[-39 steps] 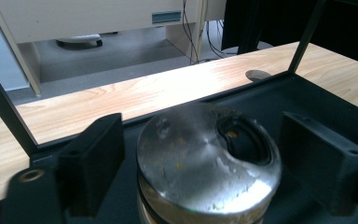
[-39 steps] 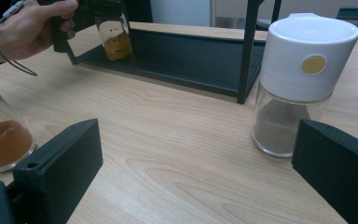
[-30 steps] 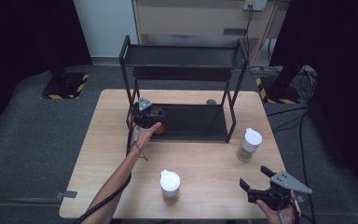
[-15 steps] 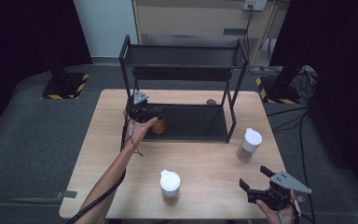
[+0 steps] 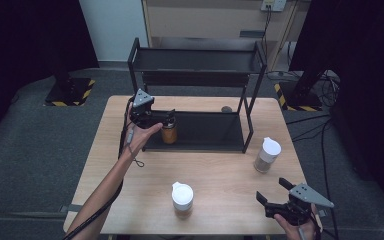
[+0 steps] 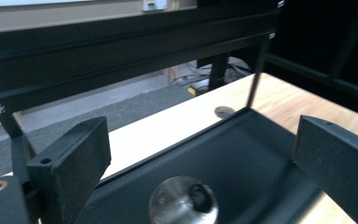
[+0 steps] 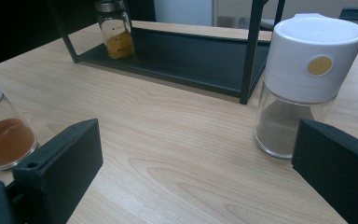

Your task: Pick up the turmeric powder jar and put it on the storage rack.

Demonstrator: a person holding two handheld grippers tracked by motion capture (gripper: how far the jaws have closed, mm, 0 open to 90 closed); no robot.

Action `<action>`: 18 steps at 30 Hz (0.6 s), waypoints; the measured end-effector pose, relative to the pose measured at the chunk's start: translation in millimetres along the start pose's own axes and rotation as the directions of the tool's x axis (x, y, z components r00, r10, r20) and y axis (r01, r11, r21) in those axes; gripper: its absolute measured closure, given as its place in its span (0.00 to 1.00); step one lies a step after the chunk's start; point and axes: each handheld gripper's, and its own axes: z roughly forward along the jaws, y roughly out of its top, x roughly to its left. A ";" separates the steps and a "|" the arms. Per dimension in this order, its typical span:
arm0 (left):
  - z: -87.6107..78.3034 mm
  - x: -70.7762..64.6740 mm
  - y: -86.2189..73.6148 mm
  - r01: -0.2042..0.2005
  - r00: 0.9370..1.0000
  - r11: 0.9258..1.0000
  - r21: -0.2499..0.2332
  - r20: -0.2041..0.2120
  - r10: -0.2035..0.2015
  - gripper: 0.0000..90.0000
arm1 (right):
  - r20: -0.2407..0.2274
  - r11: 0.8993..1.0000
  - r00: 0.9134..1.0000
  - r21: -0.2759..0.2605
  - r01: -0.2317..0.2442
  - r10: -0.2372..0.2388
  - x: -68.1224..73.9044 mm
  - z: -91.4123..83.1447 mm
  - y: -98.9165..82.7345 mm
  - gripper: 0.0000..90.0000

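Your left gripper [image 5: 166, 116] hangs over the spice jar [image 5: 169, 134] on the rack's lower shelf [image 5: 215, 132], jaws released and spread either side of the silver lid [image 6: 183, 203]; in the left gripper view the jar's body is cut off below the frame, so contact cannot be judged. Half a second ago your hand sat further left with the jar against the jaws; now the jar stands clear on the shelf. Your right gripper [image 5: 274, 196] rests at the table's [image 5: 130, 175] near edge, jaws wide, unchanged. The white-capped shaker [image 7: 303, 79] stands just ahead, and another jar [image 7: 2, 135] is clipped by the frame.
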 end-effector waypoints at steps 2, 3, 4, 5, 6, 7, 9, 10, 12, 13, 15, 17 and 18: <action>-6.5 1.0 1.9 -0.005 1.000 1.000 -0.006 0.026 0.006 0.04 | -0.001 1.000 1.000 0.000 0.001 -0.001 0.0 0.2 0.1 0.02; -10.0 1.5 2.8 -0.010 0.999 1.000 -0.008 0.038 0.010 0.04 | -0.001 1.000 1.000 0.001 0.001 -0.001 0.0 0.2 0.1 0.02; -14.2 1.9 3.3 -0.014 0.998 1.000 -0.014 0.053 0.015 0.04 | -0.001 1.000 1.000 0.001 0.002 -0.002 0.1 0.2 0.2 0.02; -16.8 2.1 3.6 -0.017 0.998 1.000 -0.016 0.061 0.018 0.04 | -0.001 1.000 1.000 0.001 0.001 -0.001 0.1 0.2 0.2 0.02; -21.1 2.2 4.1 -0.021 0.997 1.000 -0.019 0.072 0.023 0.04 | -0.001 1.000 1.000 0.001 0.001 -0.001 0.1 0.2 0.2 0.02; -23.6 2.1 4.4 -0.023 0.997 1.000 -0.021 0.077 0.024 0.04 | -0.001 1.000 1.000 0.001 0.001 -0.001 0.2 0.2 0.2 0.02; -30.2 2.9 4.6 -0.023 0.995 0.999 -0.024 0.095 0.025 0.04 | -0.001 1.000 1.000 0.002 0.002 -0.002 0.4 0.5 0.4 0.02; -33.5 3.5 4.6 -0.021 0.994 0.999 -0.027 0.103 0.024 0.04 | -0.001 1.000 1.000 0.002 0.003 -0.003 0.5 0.5 0.4 0.02; -40.1 3.9 4.5 -0.022 0.992 0.999 -0.032 0.123 0.026 0.04 | -0.001 1.000 1.000 0.002 0.005 -0.005 0.7 0.6 0.5 0.02; -43.7 3.9 4.4 -0.026 0.991 0.999 -0.036 0.132 0.030 0.04 | -0.002 1.000 1.000 0.002 0.005 -0.005 0.7 0.7 0.5 0.02; -50.8 4.4 4.3 -0.034 0.987 0.999 -0.041 0.154 0.040 0.04 | -0.002 1.000 1.000 0.002 0.007 -0.007 0.9 0.5 0.6 0.02; -57.9 4.6 3.5 -0.036 0.983 0.998 -0.044 0.176 0.044 0.04 | -0.002 1.000 1.000 0.002 0.008 -0.008 1.0 0.6 0.7 0.02; -61.5 4.5 2.9 -0.038 0.981 0.998 -0.046 0.187 0.045 0.04 | -0.002 1.000 1.000 0.003 0.008 -0.008 1.1 0.7 0.8 0.02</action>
